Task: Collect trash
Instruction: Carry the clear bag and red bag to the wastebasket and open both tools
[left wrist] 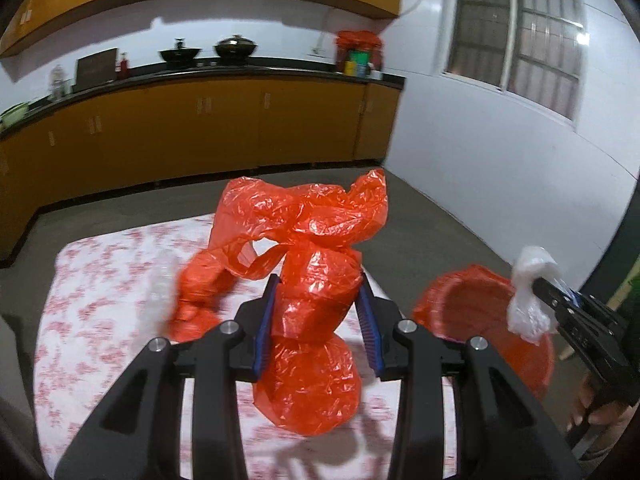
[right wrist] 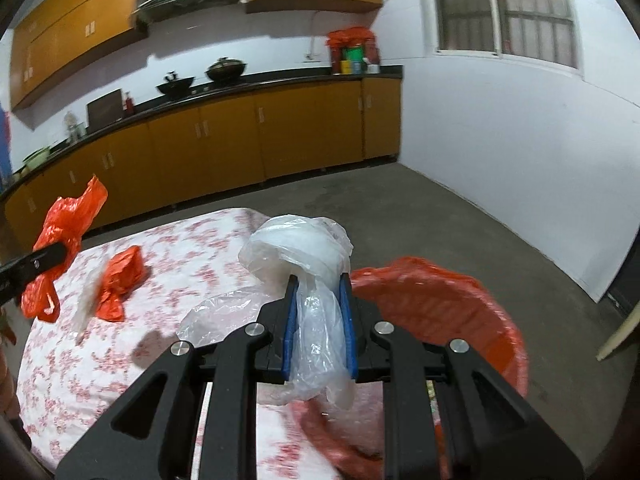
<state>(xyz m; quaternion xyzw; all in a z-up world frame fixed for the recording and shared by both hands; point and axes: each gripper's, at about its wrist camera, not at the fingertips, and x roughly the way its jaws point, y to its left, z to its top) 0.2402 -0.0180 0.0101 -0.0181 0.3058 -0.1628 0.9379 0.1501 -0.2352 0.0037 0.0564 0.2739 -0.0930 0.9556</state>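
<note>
My left gripper (left wrist: 319, 286) is shut on a crumpled red plastic bag (left wrist: 316, 264) and holds it above the flowered table (left wrist: 92, 320); the bag also shows in the right wrist view (right wrist: 64, 232). My right gripper (right wrist: 319, 284) is shut on a clear white plastic bag (right wrist: 304, 248), held beside the bin; it shows in the left wrist view too (left wrist: 528, 296). A red-lined trash bin (right wrist: 432, 300) stands at the table's right edge. Another red bag (right wrist: 120, 280) and a clear scrap (right wrist: 86, 304) lie on the table.
Orange kitchen cabinets (right wrist: 240, 132) with a black counter run along the far wall, with woks on top. Grey floor (right wrist: 460, 224) lies beyond the table. A white wall with a window (right wrist: 520, 12) is to the right.
</note>
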